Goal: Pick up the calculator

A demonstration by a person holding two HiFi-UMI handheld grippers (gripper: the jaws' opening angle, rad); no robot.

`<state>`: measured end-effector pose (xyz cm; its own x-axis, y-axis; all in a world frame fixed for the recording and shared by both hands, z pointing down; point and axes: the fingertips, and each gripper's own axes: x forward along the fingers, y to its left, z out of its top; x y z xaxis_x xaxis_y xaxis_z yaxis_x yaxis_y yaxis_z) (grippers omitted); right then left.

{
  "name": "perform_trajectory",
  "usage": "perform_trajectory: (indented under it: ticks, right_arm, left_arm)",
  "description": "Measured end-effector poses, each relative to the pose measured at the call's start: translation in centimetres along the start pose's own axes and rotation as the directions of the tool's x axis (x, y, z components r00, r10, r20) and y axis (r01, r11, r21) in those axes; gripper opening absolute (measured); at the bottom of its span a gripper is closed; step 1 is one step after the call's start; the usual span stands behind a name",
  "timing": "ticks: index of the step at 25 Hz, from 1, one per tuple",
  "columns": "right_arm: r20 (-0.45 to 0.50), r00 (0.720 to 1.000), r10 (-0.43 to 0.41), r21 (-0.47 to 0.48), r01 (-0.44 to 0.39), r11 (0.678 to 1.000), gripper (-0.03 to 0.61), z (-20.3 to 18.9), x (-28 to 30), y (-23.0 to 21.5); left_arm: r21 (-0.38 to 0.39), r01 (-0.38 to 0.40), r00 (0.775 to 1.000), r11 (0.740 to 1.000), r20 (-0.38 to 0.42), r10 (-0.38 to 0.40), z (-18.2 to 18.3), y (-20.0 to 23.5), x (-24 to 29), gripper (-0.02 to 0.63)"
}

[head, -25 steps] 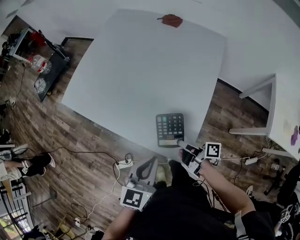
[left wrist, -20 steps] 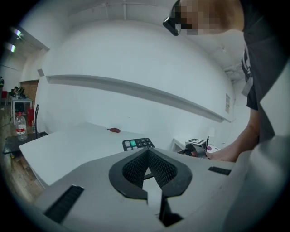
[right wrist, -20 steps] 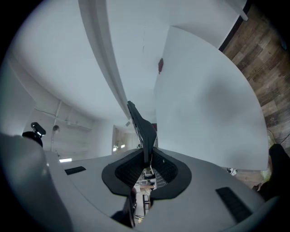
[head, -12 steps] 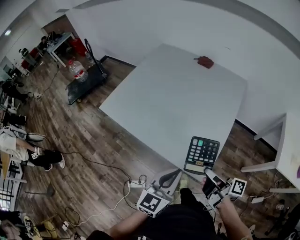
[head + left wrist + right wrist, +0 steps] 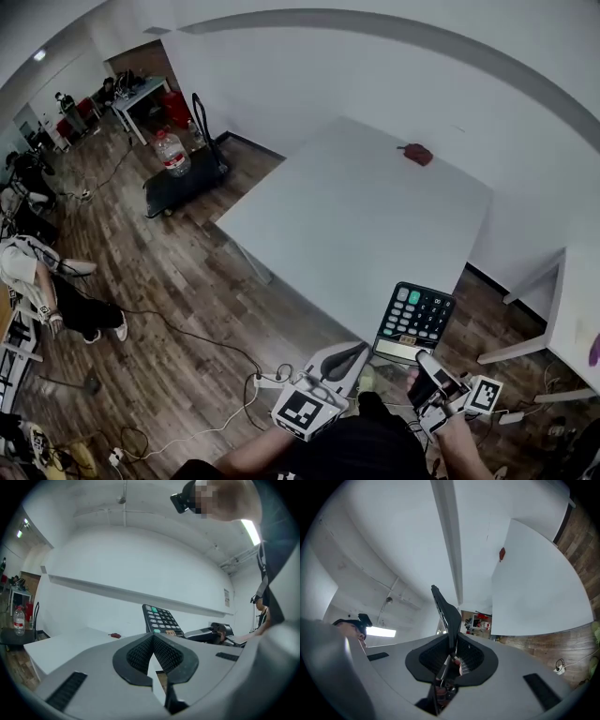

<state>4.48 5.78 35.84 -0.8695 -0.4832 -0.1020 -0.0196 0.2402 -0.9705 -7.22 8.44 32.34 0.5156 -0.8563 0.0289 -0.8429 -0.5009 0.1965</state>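
The black calculator (image 5: 415,319), with grey keys and one green key, is held tilted up past the near edge of the white table (image 5: 356,216). My right gripper (image 5: 424,359) is shut on its lower end. In the right gripper view the calculator (image 5: 444,612) shows edge-on, clamped between the pads of the right gripper (image 5: 451,641). My left gripper (image 5: 354,349) hangs just left of it, shut and holding nothing. The left gripper view shows the left gripper (image 5: 152,639) with its pads touching, and the calculator (image 5: 161,619) raised beyond them.
A small red object (image 5: 418,154) lies near the table's far edge. A second white table (image 5: 572,319) stands at the right. On the wood floor are a power strip and cables (image 5: 267,380), a black cart with a water bottle (image 5: 173,153), and a person (image 5: 37,291) at the left.
The calculator lay flat at the table's near edge with my right gripper at its end; now it is lifted and tilted up in that gripper. The head view has swung upward.
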Motion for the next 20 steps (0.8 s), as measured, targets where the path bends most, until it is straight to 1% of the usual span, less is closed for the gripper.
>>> perform_trajectory:
  ticks: [4,6,8,12,20]
  right_arm:
    - [0.001,1.0,0.026,-0.046,-0.026,0.999,0.057,-1.9,0.7,2.1]
    - [-0.005,0.999,0.032,-0.052,-0.033,0.998,0.057,-2.3,1.3,2.7]
    - [0.002,0.999,0.034,-0.054,-0.033,0.998,0.057,-2.4,0.8,3.2]
    - [0.019,0.999,0.04,-0.072,-0.038,0.997,0.057,-2.2,0.1,3.9]
    - [0.003,0.999,0.04,-0.099,-0.04,0.994,0.057,-1.7,0.7,5.2]
  left_arm:
    - [-0.031,0.007,0.999,1.0,0.04,-0.006,1.4,0.1,-2.1,0.005]
    - [-0.017,0.0,0.999,1.0,0.036,0.0,1.5,0.5,-2.5,0.005]
    - [0.001,0.008,1.0,1.0,0.027,-0.008,1.2,0.1,-2.4,0.005]
    - [0.005,0.03,0.999,1.0,0.033,-0.031,1.5,-0.7,-2.2,0.005]
    - [0.007,0.022,0.997,1.0,0.071,-0.022,3.0,-0.5,-2.0,0.005]
